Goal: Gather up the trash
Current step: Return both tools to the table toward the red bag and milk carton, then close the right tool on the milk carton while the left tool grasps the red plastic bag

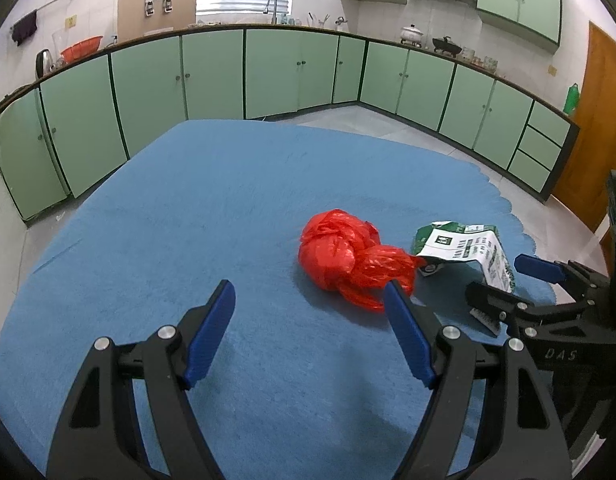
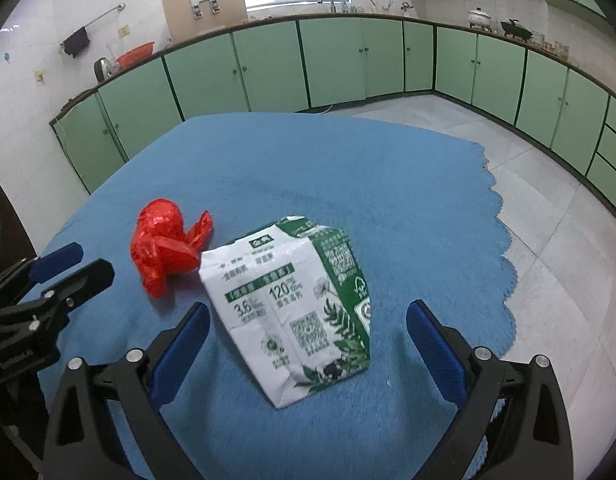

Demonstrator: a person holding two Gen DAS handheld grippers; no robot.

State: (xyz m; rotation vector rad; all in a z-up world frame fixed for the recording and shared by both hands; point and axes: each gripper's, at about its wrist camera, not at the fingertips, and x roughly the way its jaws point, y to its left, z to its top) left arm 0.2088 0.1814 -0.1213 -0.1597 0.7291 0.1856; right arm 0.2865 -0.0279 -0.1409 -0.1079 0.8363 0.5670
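A crumpled red plastic bag (image 1: 343, 258) lies on the blue table cloth (image 1: 212, 200); it also shows in the right wrist view (image 2: 164, 250). A flattened green and white milk carton (image 2: 300, 308) lies just right of it, also seen in the left wrist view (image 1: 467, 250). My left gripper (image 1: 309, 296) is open and empty, its right finger beside the bag's near edge. My right gripper (image 2: 308, 316) is open with the carton lying between its fingers, not gripped. Each gripper shows in the other's view, the right one (image 1: 503, 280) and the left one (image 2: 72, 264).
The cloth-covered table (image 2: 387, 168) ends in a scalloped edge on the right above a tiled floor (image 2: 547, 240). Green kitchen cabinets (image 1: 268, 72) line the far walls. A brown door (image 1: 595, 128) stands at the right.
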